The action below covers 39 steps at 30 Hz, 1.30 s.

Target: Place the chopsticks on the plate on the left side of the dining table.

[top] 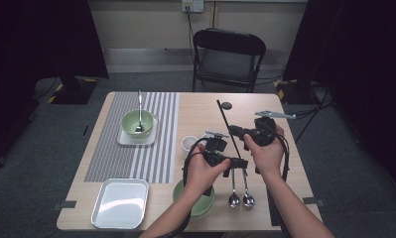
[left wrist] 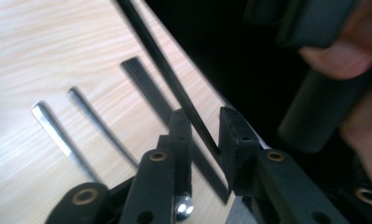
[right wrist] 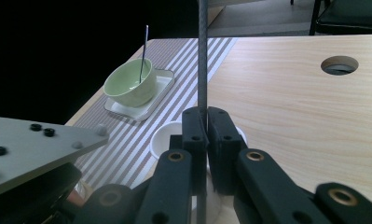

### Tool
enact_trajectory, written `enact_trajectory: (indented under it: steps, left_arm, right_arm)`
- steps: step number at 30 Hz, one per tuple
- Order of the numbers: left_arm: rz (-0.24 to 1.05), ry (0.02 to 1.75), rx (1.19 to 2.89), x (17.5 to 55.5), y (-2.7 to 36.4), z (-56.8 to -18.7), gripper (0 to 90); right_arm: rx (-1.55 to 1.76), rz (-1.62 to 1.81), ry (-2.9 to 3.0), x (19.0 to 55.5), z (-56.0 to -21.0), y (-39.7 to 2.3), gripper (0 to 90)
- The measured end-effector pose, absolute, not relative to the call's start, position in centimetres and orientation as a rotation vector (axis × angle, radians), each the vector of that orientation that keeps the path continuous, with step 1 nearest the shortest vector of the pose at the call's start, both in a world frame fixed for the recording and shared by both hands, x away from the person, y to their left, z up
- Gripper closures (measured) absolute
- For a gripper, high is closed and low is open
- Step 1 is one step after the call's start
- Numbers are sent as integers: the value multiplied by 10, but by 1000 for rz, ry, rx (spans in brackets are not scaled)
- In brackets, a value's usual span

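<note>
Right gripper (right wrist: 206, 122) clamps the black chopstick (right wrist: 202, 56), whose lower end sits between the left gripper's (left wrist: 206, 135) narrowly parted jaws.

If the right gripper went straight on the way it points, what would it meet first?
Probably the small white cup, just beyond the right gripper, whose fingers are clamped on the black rod; depth is uncertain.

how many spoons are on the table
3. One stands in the green bowl on the striped mat; two spoons lie side by side on the near edge, by the hands. Others may be hidden.
</note>
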State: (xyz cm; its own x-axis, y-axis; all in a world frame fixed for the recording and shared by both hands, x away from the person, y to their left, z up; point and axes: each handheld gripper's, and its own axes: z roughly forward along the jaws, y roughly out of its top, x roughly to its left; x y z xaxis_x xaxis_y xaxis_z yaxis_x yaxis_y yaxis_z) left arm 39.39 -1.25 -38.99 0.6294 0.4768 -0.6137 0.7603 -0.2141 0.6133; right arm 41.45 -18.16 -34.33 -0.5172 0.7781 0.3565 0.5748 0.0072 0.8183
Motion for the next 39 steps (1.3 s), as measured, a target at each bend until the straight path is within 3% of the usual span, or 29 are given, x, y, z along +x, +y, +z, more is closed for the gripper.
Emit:
enact_trajectory:
  steps: [11, 39]
  left_arm:
    - [-309, 1044, 1898, 399, 11, -383, 864]
    - [-278, 1037, 1924, 401, 21, -374, 869]
  right_arm:
    - [1399, 1568, 2039, 414, -333, -199, 805]
    - [1345, 1469, 2080, 415, -338, -201, 619]
